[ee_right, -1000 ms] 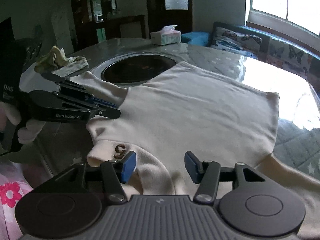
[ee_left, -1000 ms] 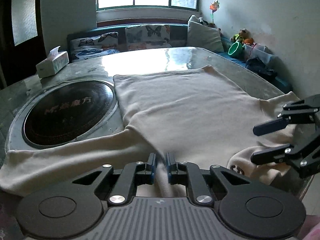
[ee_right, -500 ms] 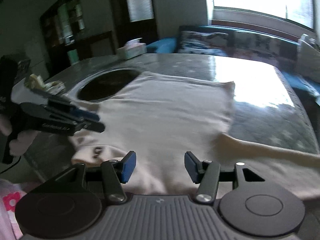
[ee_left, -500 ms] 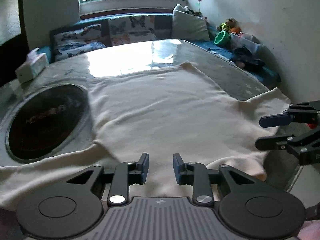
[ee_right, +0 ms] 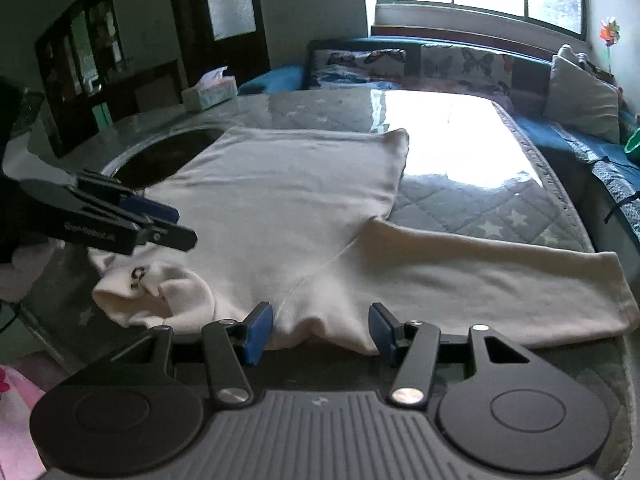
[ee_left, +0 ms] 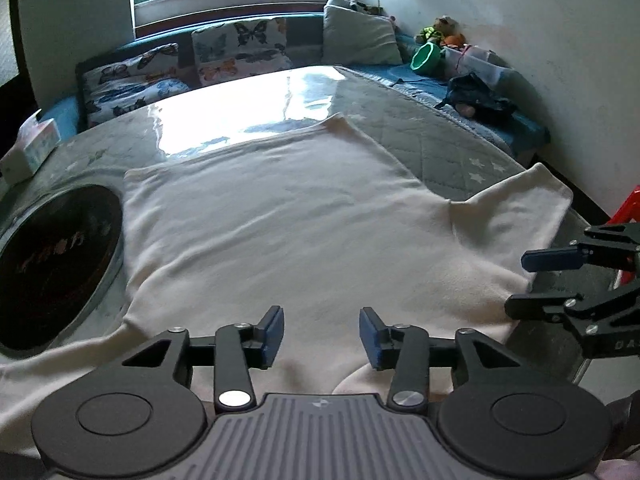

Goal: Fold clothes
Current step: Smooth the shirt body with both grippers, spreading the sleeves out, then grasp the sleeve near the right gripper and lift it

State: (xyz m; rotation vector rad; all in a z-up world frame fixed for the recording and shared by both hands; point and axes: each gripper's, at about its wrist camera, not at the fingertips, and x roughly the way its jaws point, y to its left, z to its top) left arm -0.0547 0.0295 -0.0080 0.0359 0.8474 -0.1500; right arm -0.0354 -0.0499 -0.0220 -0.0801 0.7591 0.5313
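Cream knit sweater (ee_left: pixel 280 232) flat, glossy table (ee_left: pixel 248 120)

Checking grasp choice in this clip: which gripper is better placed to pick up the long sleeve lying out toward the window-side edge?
Right. The right gripper, open, sits just before the shoulder where that sleeve begins; the left gripper, also open, hangs over the sweater body.

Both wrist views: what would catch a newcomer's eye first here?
A cream long-sleeved top lies spread flat across the middle of the quilted table, one sleeve stretched out sideways. The left gripper and right gripper hover open over its near edge. A dark round inset sits beside the top.
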